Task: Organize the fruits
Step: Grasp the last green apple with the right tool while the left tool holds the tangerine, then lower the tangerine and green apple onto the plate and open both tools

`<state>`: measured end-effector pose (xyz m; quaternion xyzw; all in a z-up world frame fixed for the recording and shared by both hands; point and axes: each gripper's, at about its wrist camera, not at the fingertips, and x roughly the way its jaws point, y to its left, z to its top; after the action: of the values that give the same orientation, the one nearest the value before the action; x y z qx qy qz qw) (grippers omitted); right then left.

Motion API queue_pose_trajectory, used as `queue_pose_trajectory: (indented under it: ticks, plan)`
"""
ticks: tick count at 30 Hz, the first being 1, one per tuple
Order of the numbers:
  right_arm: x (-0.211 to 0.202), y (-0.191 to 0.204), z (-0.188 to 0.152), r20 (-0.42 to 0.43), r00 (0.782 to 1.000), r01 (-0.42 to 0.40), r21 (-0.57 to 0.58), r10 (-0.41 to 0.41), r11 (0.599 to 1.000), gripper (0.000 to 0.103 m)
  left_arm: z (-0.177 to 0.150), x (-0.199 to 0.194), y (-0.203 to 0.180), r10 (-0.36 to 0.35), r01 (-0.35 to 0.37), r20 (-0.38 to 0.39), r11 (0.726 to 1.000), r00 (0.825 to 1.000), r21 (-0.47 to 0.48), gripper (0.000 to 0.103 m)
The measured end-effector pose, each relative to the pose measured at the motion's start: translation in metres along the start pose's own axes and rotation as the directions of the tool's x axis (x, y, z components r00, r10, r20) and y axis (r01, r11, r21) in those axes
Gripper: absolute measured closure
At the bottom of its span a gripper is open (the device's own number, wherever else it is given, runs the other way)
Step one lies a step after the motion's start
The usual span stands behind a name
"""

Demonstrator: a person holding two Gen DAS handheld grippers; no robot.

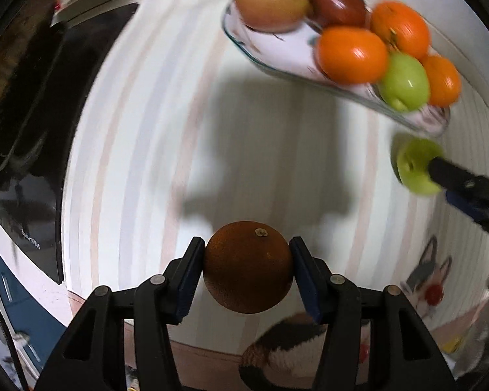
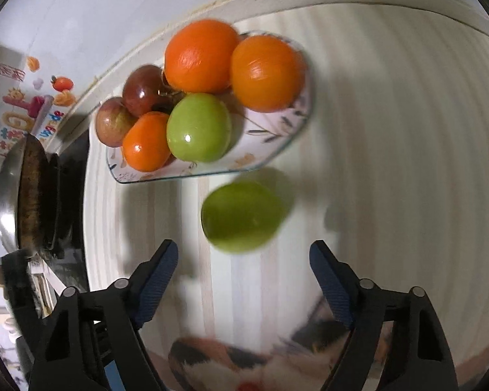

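1. Pale striped cloth covers the surface (image 2: 391, 163) I am working over, with a dark stove top (image 1: 32, 130) along one side and a pan (image 2: 26, 192) on it.
2. My left hand-held gripper (image 1: 247, 270) is clamped on a dark orange (image 1: 247, 267): both blue pads press its sides, stem scar facing up toward the camera, and the fruit hangs above the cloth.
3. A loose green apple (image 2: 243, 216) lies on the cloth just beside the near rim of the glass tray (image 2: 277, 150), straight ahead of my right hand-held gripper (image 2: 244, 280).
4. My right hand-held gripper stands with its jaws wide apart, gripping nothing; the apple sits beyond the fingertips, centred between them, not yet between the pads. In the left wrist view one finger overlaps the apple, but I cannot tell contact from that.
5. The apple is nearly round, so its axis matters little; my right hand is clearly the nearer one.
6. The tray already holds three oranges (image 2: 200, 55), a green apple (image 2: 199, 127) and two reddish apples (image 2: 143, 89).
7. I judge the next move is a short push forward and down to straddle the loose apple.
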<state>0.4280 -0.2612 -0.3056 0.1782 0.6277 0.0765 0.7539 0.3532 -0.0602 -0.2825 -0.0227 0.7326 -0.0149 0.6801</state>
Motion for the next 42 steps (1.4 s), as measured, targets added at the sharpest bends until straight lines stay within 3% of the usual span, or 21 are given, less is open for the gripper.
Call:
queue_pose_trajectory:
  ticks: [3,4,7,8,15,19,25,31,34,38,42]
  plan:
    - [0.021,0.003,0.011,-0.034,0.999,0.023,-0.003,-0.023,1.0,0.037,0.005,-0.002,0.001,-0.007,0.007,0.009,1.0,1.0,-0.022,0.052]
    - [0.024,0.003,0.013,-0.028,0.999,0.015,0.0,-0.015,1.0,0.038,0.006,-0.002,0.0,-0.013,0.013,0.01,1.0,1.0,-0.017,0.052]
    - [0.025,0.007,0.014,0.0,1.0,0.025,-0.025,-0.025,0.999,0.039,0.014,-0.005,-0.003,-0.012,0.012,0.011,1.0,1.0,-0.006,0.053]
    - [0.025,0.007,0.014,-0.001,1.0,0.028,-0.027,-0.028,0.999,0.039,0.019,-0.009,-0.007,0.056,-0.052,0.05,0.996,0.997,-0.076,0.053]
    - [0.008,0.004,-0.002,0.014,1.0,0.006,-0.005,-0.006,1.0,0.039,0.037,-0.05,-0.013,-0.003,0.006,0.098,1.0,0.995,-0.025,0.053]
    - [-0.017,0.008,-0.007,0.055,0.998,-0.035,-0.004,0.035,0.999,0.039,0.05,-0.084,-0.018,-0.054,0.057,0.169,0.998,0.984,-0.014,0.053]
    - [-0.06,0.023,0.019,0.109,0.989,-0.099,-0.025,0.101,0.995,0.039,0.09,-0.122,-0.022,-0.094,0.097,0.237,0.995,0.967,-0.002,0.053]
    - [-0.064,0.058,0.07,0.096,0.989,-0.099,-0.089,0.108,0.991,0.039,0.131,-0.094,-0.004,-0.075,0.088,0.215,0.995,0.974,-0.053,0.053]
    - [-0.045,0.072,0.094,0.032,0.993,-0.114,-0.081,0.117,0.99,0.039,0.148,-0.073,0.009,-0.101,0.118,0.18,0.989,0.978,-0.084,0.053]
    - [-0.02,0.084,0.107,-0.035,0.991,-0.13,-0.054,0.128,0.99,0.039,0.159,-0.062,0.017,-0.15,0.171,0.16,0.978,0.976,-0.121,0.053]
    - [-0.01,0.086,0.111,-0.047,0.994,-0.104,-0.044,0.102,0.994,0.039,0.164,-0.052,0.022,-0.18,0.201,0.141,0.968,0.973,-0.15,0.052]
